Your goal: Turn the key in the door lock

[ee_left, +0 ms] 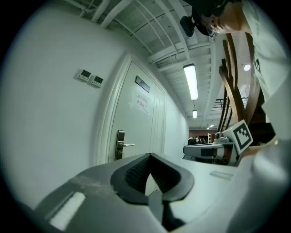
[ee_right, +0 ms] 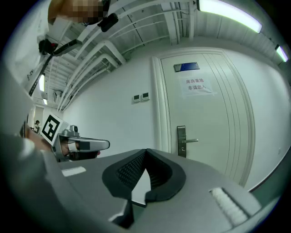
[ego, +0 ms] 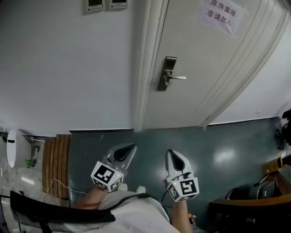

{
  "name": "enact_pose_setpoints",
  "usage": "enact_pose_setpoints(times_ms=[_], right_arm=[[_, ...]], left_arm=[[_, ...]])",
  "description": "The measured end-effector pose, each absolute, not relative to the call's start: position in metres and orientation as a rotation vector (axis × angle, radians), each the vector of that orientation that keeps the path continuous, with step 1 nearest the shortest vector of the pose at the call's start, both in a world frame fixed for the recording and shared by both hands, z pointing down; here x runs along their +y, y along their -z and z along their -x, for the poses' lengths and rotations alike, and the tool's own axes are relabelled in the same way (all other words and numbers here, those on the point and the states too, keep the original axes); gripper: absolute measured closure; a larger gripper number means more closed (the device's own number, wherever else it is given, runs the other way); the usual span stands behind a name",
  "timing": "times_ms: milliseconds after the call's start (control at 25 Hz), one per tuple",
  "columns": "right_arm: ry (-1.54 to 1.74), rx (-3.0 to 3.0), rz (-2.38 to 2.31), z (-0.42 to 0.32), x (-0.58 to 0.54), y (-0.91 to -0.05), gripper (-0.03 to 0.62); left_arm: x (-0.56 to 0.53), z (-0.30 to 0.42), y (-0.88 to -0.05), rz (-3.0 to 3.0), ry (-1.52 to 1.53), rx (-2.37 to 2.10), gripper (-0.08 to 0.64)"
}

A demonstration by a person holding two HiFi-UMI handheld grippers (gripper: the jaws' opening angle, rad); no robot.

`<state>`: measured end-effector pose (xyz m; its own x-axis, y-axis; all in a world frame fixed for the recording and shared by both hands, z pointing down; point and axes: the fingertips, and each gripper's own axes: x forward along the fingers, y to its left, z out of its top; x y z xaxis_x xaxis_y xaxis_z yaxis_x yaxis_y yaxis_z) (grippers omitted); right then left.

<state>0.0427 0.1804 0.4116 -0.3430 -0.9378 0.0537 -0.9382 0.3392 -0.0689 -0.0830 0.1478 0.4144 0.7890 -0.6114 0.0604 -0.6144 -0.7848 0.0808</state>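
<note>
A white door point(ego: 204, 68) stands shut ahead, with a steel lock plate point(ego: 167, 73) and a lever handle point(ego: 178, 78) near its left edge. The plate also shows small in the left gripper view point(ee_left: 120, 144) and in the right gripper view point(ee_right: 182, 141). Any key in it is too small to make out. My left gripper point(ego: 131, 147) and right gripper point(ego: 170, 152) are held side by side, well short of the door, over the grey floor. Both point level toward the door. The left gripper's jaws point(ee_left: 149, 155) meet at the tips with nothing between them, and so do the right gripper's jaws point(ee_right: 146, 150).
A paper sign point(ego: 219, 16) is stuck high on the door. Two wall panels point(ego: 107, 4) sit left of the door frame point(ego: 144, 68). Wooden slats point(ego: 57, 164) lie on the floor at left. Dark furniture and a bag point(ego: 254, 200) fill the lower right.
</note>
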Motion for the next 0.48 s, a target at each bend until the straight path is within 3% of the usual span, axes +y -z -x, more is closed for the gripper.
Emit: enact_pose_setpoints(times_ms=[480], right_arm=[[-0.163, -2.601, -1.812, -0.057, 0.167, -0.417, 0.584]], left_arm=[[0.128, 0.078, -0.416, -2.895, -0.041, -1.051, 0.558]])
